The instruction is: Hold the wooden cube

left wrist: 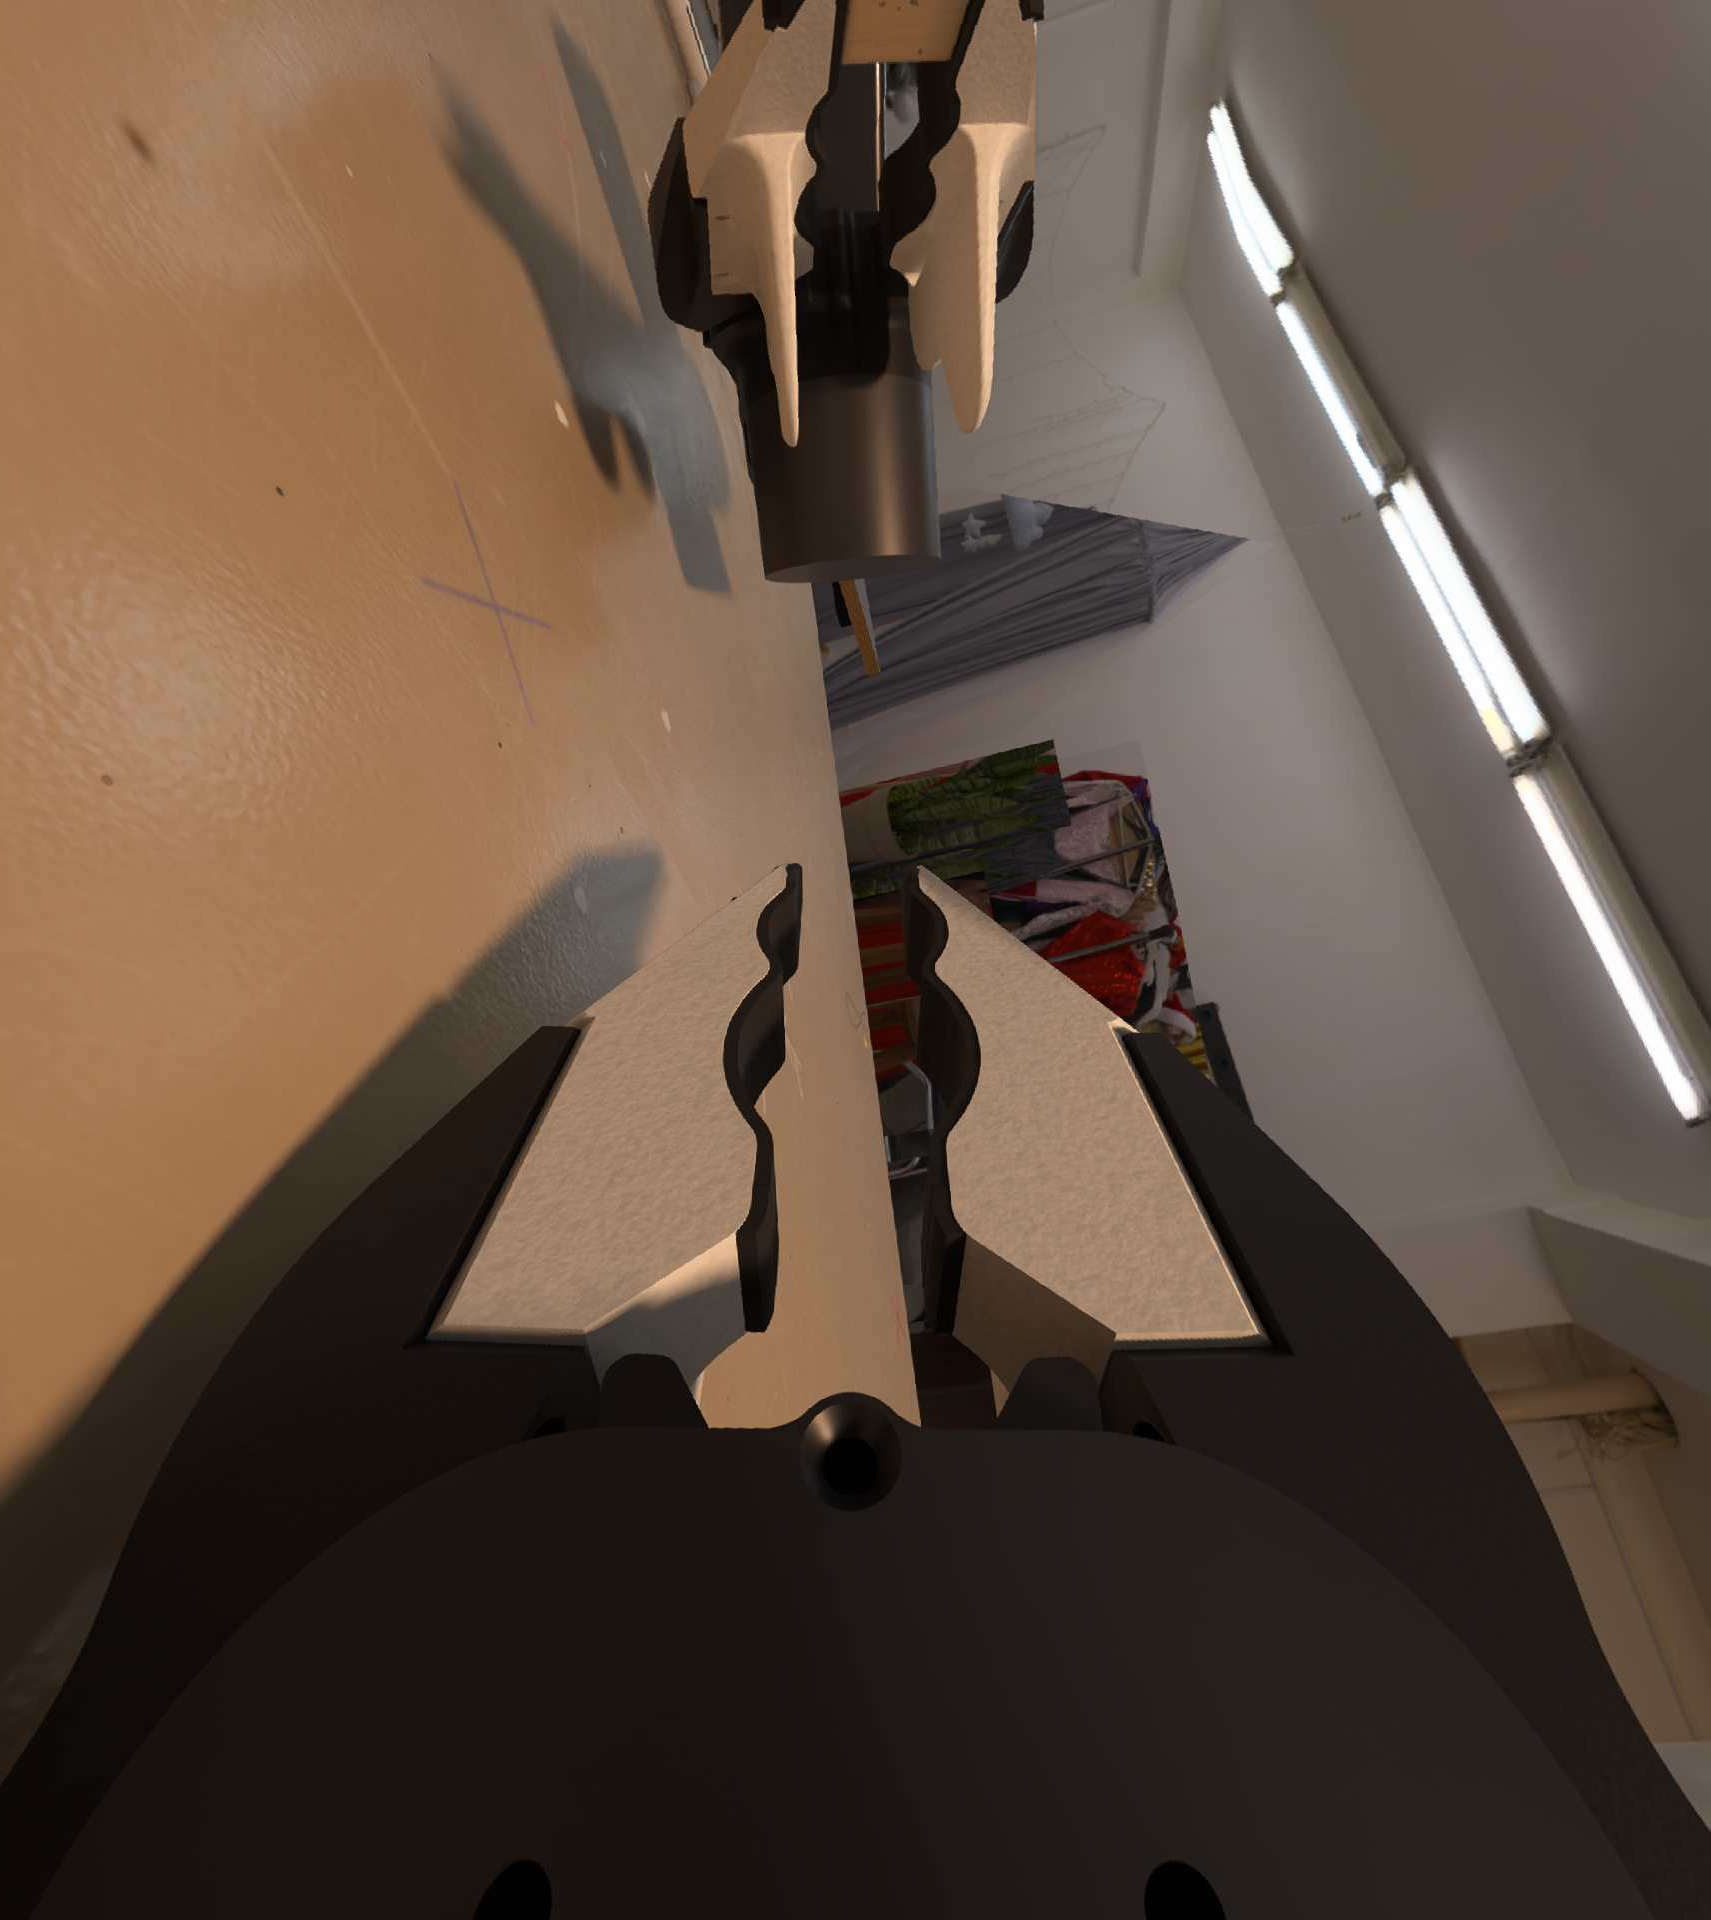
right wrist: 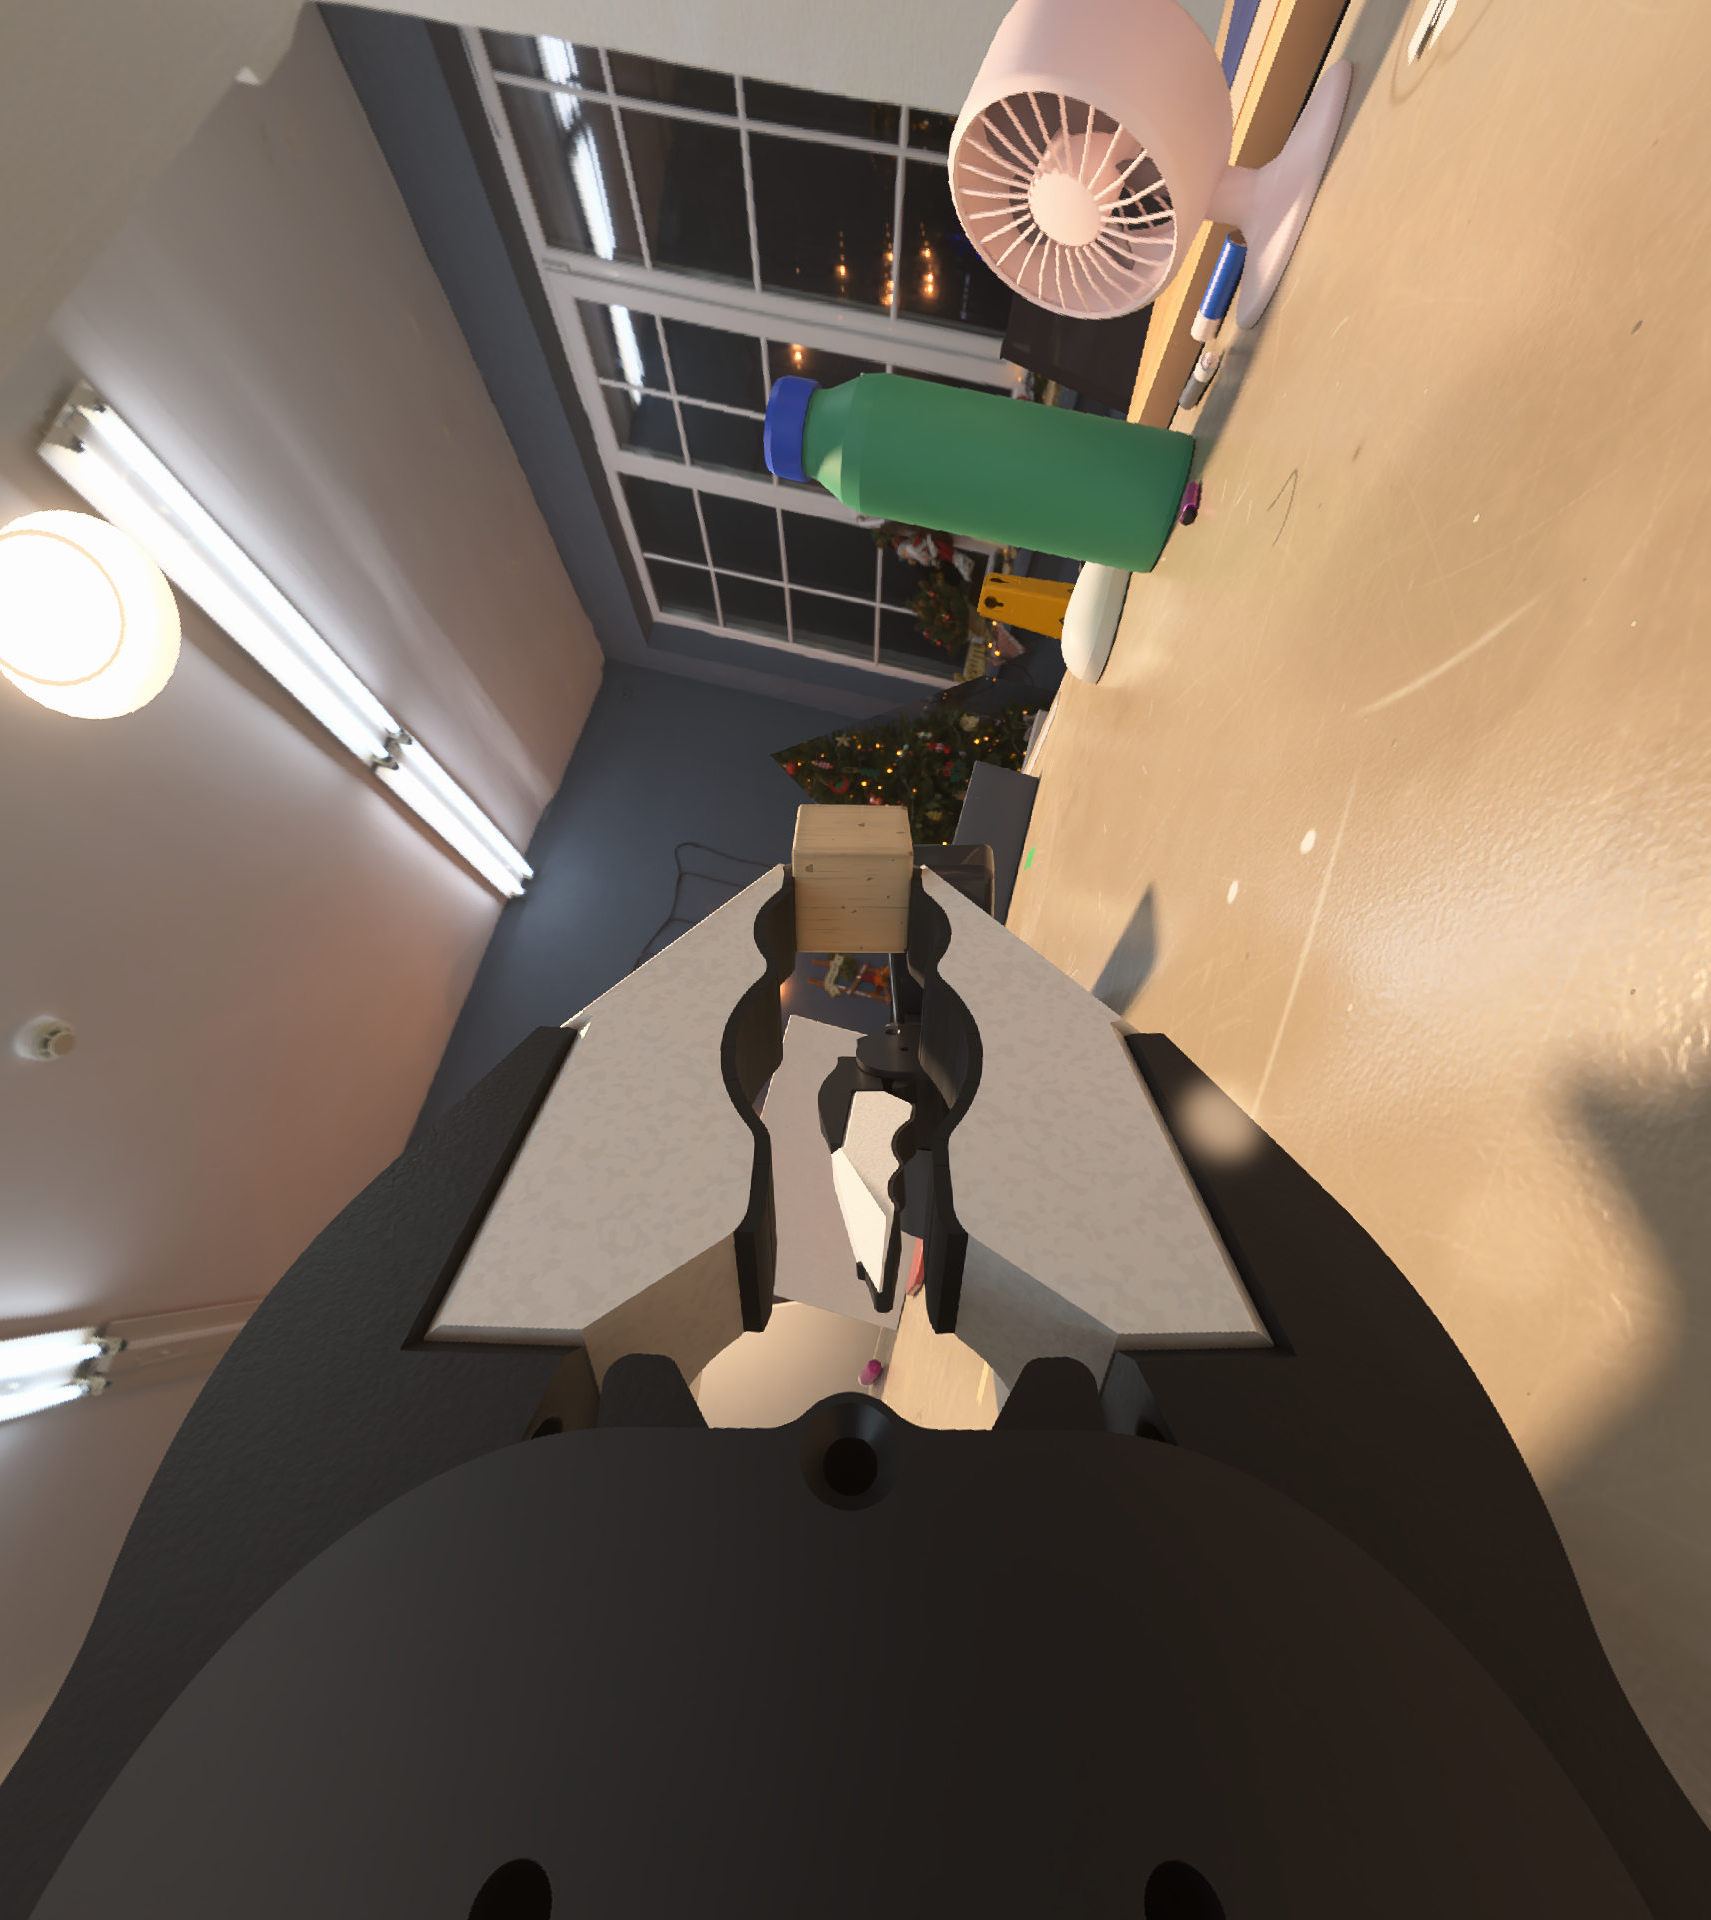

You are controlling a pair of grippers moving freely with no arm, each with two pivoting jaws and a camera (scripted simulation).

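The right tool point(right wrist: 853, 878) is clamped on the wooden cube point(right wrist: 851, 878) at its fingertips, clear of the counter point(right wrist: 1453, 831). The cube is pale, grained pine with softened edges and no legible writing. The left tool point(left wrist: 856, 883) stands slightly apart, empty. Beyond, a green bottle point(right wrist: 996, 473) and pink fan point(right wrist: 1090, 177) stand on the counter.

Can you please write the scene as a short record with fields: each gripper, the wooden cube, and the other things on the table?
right gripper: shut on the small light wooden cube, held at its fingertips, off the table
left gripper: holds nothing; narrow gap between the fingers
table: tan scratched tabletop
other things: green plastic bottle with blue cap, pale pink desk fan, both standing on the table
cube contact with table: none seen
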